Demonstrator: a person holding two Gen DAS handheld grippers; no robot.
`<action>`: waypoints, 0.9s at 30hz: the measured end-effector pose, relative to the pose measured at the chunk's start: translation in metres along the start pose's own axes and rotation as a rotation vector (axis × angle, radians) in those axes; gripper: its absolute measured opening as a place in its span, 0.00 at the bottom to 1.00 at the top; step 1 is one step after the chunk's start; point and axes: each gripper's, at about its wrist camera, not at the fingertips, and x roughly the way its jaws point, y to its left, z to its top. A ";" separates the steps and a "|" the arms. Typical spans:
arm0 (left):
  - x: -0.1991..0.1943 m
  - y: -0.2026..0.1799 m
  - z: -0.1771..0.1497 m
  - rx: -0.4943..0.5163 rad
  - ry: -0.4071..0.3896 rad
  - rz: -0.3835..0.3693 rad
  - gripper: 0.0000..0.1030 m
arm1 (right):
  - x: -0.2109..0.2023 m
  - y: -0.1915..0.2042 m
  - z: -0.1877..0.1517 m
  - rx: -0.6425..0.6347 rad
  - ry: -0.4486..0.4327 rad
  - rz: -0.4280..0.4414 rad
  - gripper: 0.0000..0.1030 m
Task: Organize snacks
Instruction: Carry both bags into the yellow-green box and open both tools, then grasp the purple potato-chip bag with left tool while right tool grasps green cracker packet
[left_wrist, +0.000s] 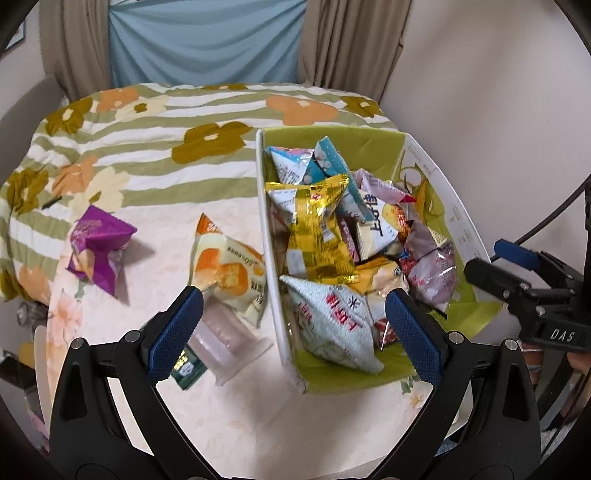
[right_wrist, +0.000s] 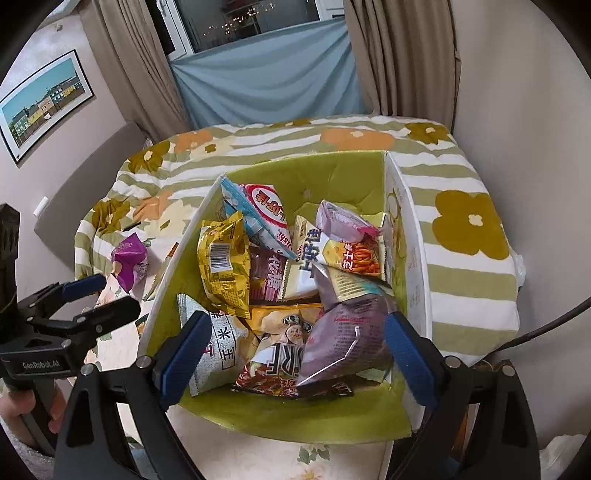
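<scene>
A white box with green lining (left_wrist: 266, 221) (right_wrist: 173, 273) stands on the table, filled with several snack packets. Among them are a yellow packet (left_wrist: 317, 229) (right_wrist: 225, 266) and a mauve bag (right_wrist: 343, 339). My right gripper (right_wrist: 295, 332) hangs open over the mauve bag, its pads clear of it. My left gripper (left_wrist: 295, 332) is open above the box's left wall. Outside the box, to its left, lie an orange bread packet (left_wrist: 229, 273), a purple packet (left_wrist: 98, 247) (right_wrist: 129, 260), a clear plastic cup (left_wrist: 225, 343) and a small green packet (left_wrist: 186, 369).
A striped flowered blanket (left_wrist: 147, 147) covers the far part of the surface; a pale floral cloth (left_wrist: 240, 424) covers the near part. Curtains and a wall stand behind. A framed picture (right_wrist: 44, 107) hangs at the left. A hand holds each gripper's handle.
</scene>
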 end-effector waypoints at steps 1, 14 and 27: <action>-0.003 0.001 -0.001 0.001 -0.003 0.000 0.96 | -0.002 0.001 -0.001 -0.002 -0.009 -0.003 0.91; -0.050 0.022 -0.010 0.013 -0.076 0.020 0.96 | -0.035 0.029 -0.004 -0.017 -0.049 -0.021 0.91; -0.093 0.101 -0.015 0.054 -0.111 0.017 0.96 | -0.054 0.111 -0.006 0.012 -0.131 -0.044 0.91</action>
